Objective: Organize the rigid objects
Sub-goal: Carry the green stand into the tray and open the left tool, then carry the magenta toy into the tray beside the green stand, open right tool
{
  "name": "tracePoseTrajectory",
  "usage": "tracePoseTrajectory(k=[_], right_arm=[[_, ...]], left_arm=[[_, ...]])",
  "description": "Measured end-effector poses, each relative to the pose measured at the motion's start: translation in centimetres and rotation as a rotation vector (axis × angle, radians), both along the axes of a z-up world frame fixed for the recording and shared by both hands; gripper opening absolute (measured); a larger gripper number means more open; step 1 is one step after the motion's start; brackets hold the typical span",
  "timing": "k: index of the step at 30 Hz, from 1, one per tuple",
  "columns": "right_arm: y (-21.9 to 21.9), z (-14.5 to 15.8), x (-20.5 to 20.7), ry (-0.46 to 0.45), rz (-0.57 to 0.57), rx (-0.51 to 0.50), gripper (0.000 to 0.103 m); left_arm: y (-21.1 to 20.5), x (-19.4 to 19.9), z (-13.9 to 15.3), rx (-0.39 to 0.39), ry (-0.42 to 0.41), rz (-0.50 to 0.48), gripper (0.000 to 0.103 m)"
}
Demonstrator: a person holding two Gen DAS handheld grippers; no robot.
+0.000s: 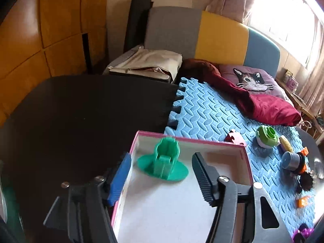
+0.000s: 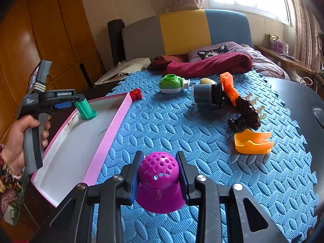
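Blue foam matting (image 2: pixel 202 141) covers most of a dark table (image 1: pixel 81 111), with a bed and a striped headboard behind it. Nearest the right wrist camera, the right gripper (image 2: pixel 160 174) pinches a purple perforated dome (image 2: pixel 159 184); both pads press on its sides above the near edge of the mat. Just left of it a shallow pink-edged box (image 2: pixel 109 133) lies along the mat's left edge, its white floor mostly bare.

Over the box's near part, the left gripper (image 1: pixel 162 176) stands with its jaws spread and nothing pressed between them. A green flanged holder (image 1: pixel 165 162) rests on the box floor toward the far left corner, just beyond the fingertips and in line with the gap, free of both pads. In the right wrist view a hand (image 2: pixel 18 141) grips the left tool's handle beside the box's left wall.

Farther out, a red block (image 2: pixel 135 94) sits on the mat against the box's far corner. Toward the mat's right side lie an orange scoop-shaped piece (image 2: pixel 253 142), a dark brown spiked toy (image 2: pixel 246 113), a grey cylinder (image 2: pixel 204 95) with an orange part (image 2: pixel 227 85) behind it, and near the far edge a green and white toy (image 2: pixel 171 84).
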State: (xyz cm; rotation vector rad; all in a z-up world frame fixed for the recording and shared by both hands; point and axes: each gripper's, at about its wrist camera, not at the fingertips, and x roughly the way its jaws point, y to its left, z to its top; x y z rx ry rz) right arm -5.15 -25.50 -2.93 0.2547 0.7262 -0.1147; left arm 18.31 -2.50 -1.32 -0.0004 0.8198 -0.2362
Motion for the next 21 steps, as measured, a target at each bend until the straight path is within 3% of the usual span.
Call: tracePoseTrajectory(k=[4,8,16,21], right_arm=[[0.8,0.3,1.0,-0.003,0.031,0.003,0.032],[1.9,0.9,2.4,-0.018,0.075,-0.004,0.032],[3.1,1.7,5.1,-0.024,0.14,0.059,0.032],[4.4,2.5,7.8,-0.013,0.199,0.042,0.032]], left_arm=[[1.2,-2.0,-0.6,-0.035,0.041,0.004,0.073],[2.1,-3.8,-1.2,-0.071,0.087,-0.003,0.074],[1.8,-7.9,-1.1,0.012,0.012,-0.048,0.075],[2.5,-9.1,-1.8,-0.01,0.035,-0.049,0.075]])
